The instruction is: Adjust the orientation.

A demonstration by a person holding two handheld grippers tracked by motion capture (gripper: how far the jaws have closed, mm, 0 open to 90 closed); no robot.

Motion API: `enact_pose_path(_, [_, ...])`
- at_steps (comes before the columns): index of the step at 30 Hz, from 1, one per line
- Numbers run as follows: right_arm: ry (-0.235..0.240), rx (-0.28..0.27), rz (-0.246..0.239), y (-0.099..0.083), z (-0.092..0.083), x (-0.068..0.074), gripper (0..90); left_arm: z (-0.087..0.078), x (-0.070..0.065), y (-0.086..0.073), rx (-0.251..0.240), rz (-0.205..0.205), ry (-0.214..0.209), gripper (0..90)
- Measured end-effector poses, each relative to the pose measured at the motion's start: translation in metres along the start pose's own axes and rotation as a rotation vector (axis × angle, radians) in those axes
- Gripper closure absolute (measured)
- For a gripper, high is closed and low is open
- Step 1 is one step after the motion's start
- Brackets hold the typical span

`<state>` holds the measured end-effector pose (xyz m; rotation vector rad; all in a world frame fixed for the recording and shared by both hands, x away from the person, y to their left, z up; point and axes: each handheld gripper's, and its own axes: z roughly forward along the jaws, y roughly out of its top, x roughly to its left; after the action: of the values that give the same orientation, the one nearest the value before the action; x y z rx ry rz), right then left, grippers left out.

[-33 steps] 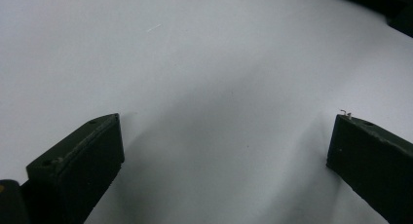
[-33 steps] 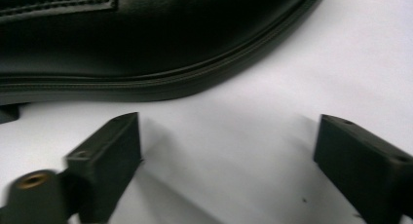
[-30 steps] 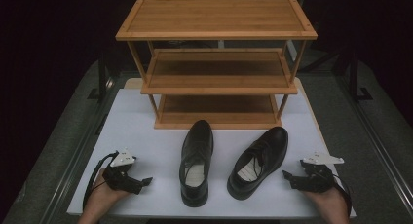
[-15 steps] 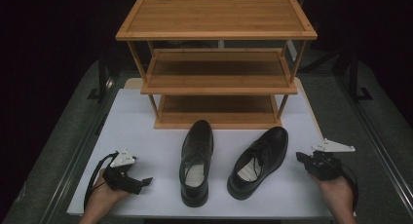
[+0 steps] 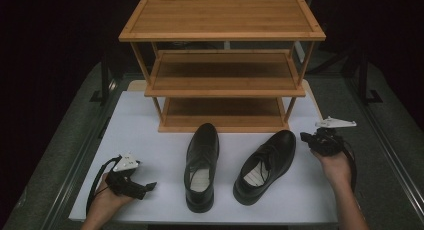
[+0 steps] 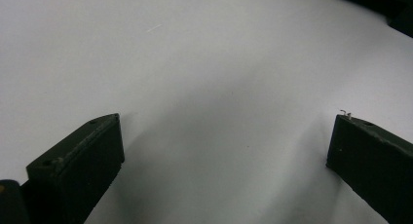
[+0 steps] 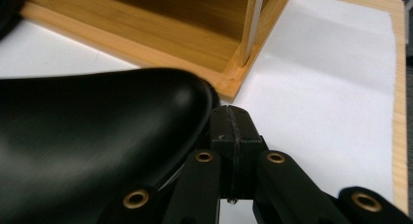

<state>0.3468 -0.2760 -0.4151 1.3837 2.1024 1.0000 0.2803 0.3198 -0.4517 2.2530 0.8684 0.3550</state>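
Two black leather shoes stand on the white table, toes toward the rack: the left shoe [image 5: 202, 165] and the right shoe [image 5: 267, 162]. My right gripper [image 5: 306, 137] hovers just right of the right shoe's toe, a hand beneath it. In the right gripper view its jaws are pressed together with nothing between them [image 7: 234, 118], and the glossy toe [image 7: 97, 131] lies close on the left without being held. My left gripper [image 5: 149, 186] rests low at the front left, well apart from the left shoe. Its jaws stand wide open over bare table [image 6: 229, 124].
A three-tier wooden shoe rack [image 5: 222, 20] stands at the back of the white table [image 5: 150, 135]; its bottom corner post [image 7: 253, 24] is close ahead of my right gripper. Dark floor and metal rails flank the table.
My right gripper moved away from the table's front edge, from beside the right shoe's heel up to its toe, rose a little, and its jaws closed. The left gripper stayed put.
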Motion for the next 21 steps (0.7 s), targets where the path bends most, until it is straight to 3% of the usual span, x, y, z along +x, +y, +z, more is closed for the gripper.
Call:
enact_pose_path(8, [0.027, 0.024, 0.0, 0.008, 0.033, -0.014, 89.8, 0.0, 0.0, 0.0, 0.0, 0.0, 0.0, 0.0])
enact_pose_path(15, [0.054, 0.051, 0.011, 0.004, 0.045, -0.017, 89.8, 0.0, 0.0, 0.0, 0.0, -0.001, 0.0, 0.0])
enact_pose_path(21, [0.047, 0.052, 0.01, 0.004, 0.044, -0.015, 89.9, 0.0, 0.0, 0.0, -0.001, -0.002, 0.0, 0.0])
